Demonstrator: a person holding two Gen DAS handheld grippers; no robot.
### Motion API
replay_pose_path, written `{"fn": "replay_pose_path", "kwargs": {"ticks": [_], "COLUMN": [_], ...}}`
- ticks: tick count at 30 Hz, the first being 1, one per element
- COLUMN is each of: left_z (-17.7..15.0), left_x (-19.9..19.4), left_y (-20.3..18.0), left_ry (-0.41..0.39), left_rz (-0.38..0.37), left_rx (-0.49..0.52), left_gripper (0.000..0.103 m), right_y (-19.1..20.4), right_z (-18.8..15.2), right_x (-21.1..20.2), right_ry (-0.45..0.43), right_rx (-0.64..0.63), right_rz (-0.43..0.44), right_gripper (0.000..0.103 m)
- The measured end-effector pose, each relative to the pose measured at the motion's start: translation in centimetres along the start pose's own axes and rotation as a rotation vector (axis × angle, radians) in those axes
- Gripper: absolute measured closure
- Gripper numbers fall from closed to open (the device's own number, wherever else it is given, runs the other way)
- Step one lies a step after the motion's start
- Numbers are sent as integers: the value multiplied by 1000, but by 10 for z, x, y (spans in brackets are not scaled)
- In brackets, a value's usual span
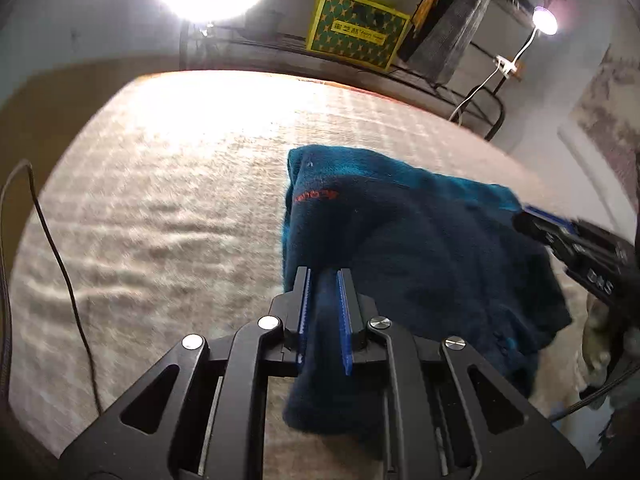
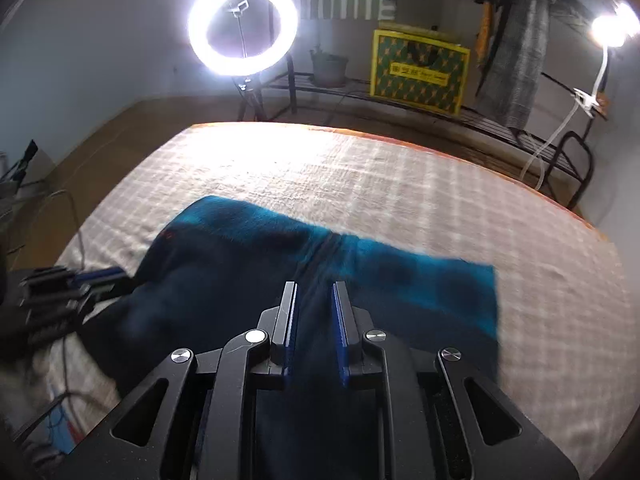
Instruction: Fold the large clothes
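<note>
A teal fleece garment [image 1: 420, 240] with a small red logo hangs lifted above the checked bedcover [image 1: 160, 200]. My left gripper [image 1: 325, 276] is shut on a fold of its near edge, and cloth bunches between the blue pads and droops below them. In the right wrist view the same garment [image 2: 280, 264] spreads ahead, and my right gripper [image 2: 315, 292] is shut on another part of its edge. Each gripper shows in the other's view: the right one [image 1: 524, 216] at the right, the left one [image 2: 116, 274] at the left, both at the cloth.
A ring light [image 2: 242, 28] on a stand glares beyond the bed's far edge. A yellow patterned box [image 2: 420, 70] sits on a black metal rack, with a clip lamp [image 2: 608, 30] at the right. A black cable [image 1: 60, 264] trails over the bedcover at the left.
</note>
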State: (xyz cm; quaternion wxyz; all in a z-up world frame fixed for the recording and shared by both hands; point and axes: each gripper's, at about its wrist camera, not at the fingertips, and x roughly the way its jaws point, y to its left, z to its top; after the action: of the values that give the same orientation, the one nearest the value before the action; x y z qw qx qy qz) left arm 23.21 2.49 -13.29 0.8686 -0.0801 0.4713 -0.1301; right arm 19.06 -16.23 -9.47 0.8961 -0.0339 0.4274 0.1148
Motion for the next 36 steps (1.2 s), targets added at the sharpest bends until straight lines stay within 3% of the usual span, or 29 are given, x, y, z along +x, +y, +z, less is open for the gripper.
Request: {"fn": "replay_pose_path", "kwargs": {"ticks": [7,13,18,24,27,31,34,36], "left_z": [-22,-19,-22,-37,-42,-39,-29,-19], "left_x": [-1,-9,-7,10,13,6,-17,-31], "left_y": [-7,-2,-13,-16,-10,4,26,45], "left_ry": [60,52,61,99,106,135,102,38], "left_rz": [-61,-95,-52,18,6,-49,-139,-136], "left_rx": [49,-20,27,71,40,-43,-174,-235], "left_gripper": [91,91,91,88,85,80,65,35], "right_y": [-28,-58,-52,-71,-84,-93,-112,-132], "right_z": [-46,-71,-58,-82,-98,-97,-96,-92], "right_x": [-38,-45,-55,-19,0,-7,-18,-32], "right_ry": [50,86,63,144,193,179,147,69], "right_rx": [128,261,187,169,176,149,221,244], "right_rz": [-26,-4,52,95,129,196,290,305], "right_gripper": [88,88,88,88,88,88,88,76]}}
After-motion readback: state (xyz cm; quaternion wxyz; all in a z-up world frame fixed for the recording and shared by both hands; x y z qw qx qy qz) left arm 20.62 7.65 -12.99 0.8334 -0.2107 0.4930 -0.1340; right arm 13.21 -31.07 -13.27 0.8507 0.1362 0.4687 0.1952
